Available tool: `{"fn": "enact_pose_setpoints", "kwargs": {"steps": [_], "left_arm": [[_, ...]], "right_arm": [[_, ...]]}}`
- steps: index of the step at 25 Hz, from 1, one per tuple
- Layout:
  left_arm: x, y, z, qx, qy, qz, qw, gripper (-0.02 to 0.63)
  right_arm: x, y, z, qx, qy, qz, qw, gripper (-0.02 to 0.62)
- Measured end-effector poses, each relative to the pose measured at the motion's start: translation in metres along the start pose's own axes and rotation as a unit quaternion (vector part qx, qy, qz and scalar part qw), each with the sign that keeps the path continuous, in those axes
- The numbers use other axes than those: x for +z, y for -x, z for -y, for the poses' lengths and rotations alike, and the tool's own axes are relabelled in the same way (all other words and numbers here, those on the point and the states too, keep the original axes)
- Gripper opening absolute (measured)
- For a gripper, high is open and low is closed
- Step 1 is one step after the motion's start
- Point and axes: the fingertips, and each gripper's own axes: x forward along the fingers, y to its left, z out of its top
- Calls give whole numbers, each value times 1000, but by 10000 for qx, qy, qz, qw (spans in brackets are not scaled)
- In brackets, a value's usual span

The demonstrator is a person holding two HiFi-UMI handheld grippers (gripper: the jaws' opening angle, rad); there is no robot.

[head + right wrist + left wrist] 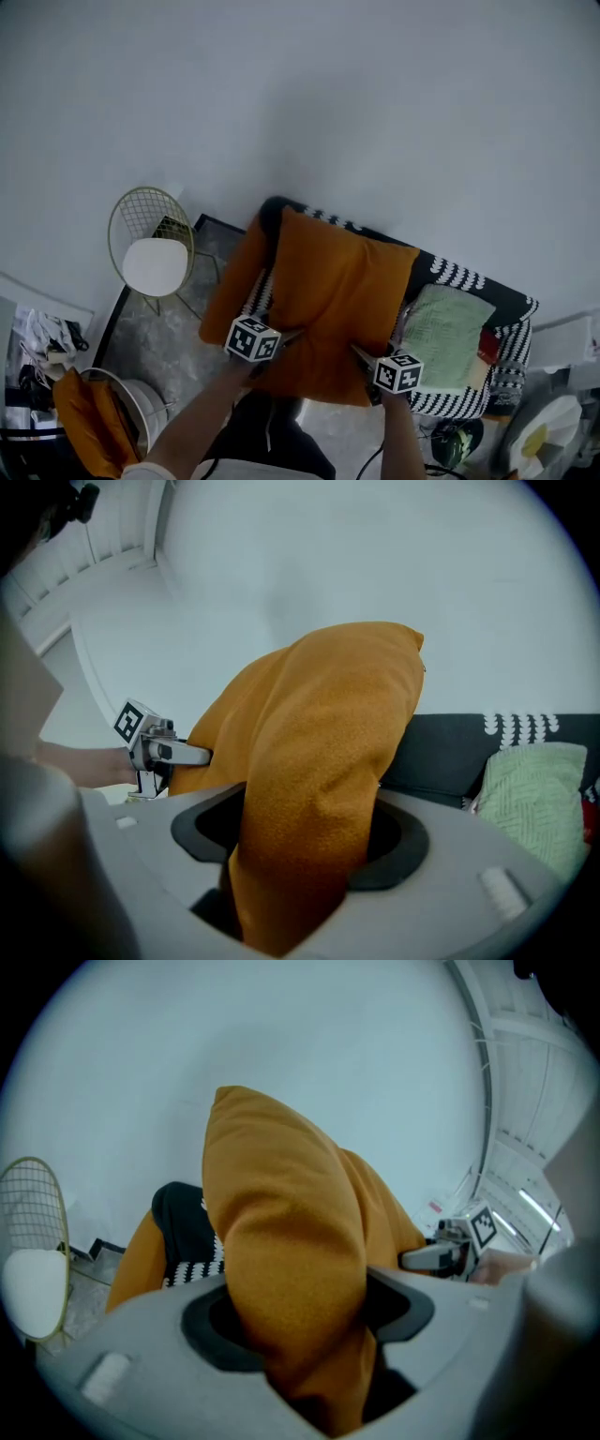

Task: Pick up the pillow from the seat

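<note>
1. A bare pale wall (375,112) fills the background. Below it a black seat (459,274) with white patterning stands on a grey floor (155,333).
2. A wire chair (150,234) with a white pad is seen left of the seat, well apart from it.
3. A green cushion (448,333) lies on the right part of the seat. An orange piece (232,281) hangs at the seat's left end; whether it is a cushion or a cloth cannot be told.
4. The orange pillow (337,300) is held over the middle of the seat by its near edge.
5. The left hand-held gripper (292,335) is closed partway on the pillow's near left corner, with the fabric bunched between its jaws.
6. The right hand-held gripper (361,354) is closed in the same way on the near right corner, with a thick fold filling the gap.
7. In both gripper views the pillow is seen standing up from the jaws, with the seat's black back behind and below it.
8. The grasp is judged done and the lift well under way.
9. Whether the far edge is clear of the seat cannot be told. What is left is to carry the pillow fully away from the seat.
</note>
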Motion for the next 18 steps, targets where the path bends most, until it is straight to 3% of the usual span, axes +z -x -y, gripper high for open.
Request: {"fn": "enact_pose_setpoints", "kwargs": {"steps": [7,18], "left_arm": [[21,67,61,-8,-184,323,9993,300],[17,153,105,-281,-411,515,9974,304]], "right_arm": [[21,68,-55,-35,274,306,9991,314],[17,130,-140,-287,441,626,9966,316]]}}
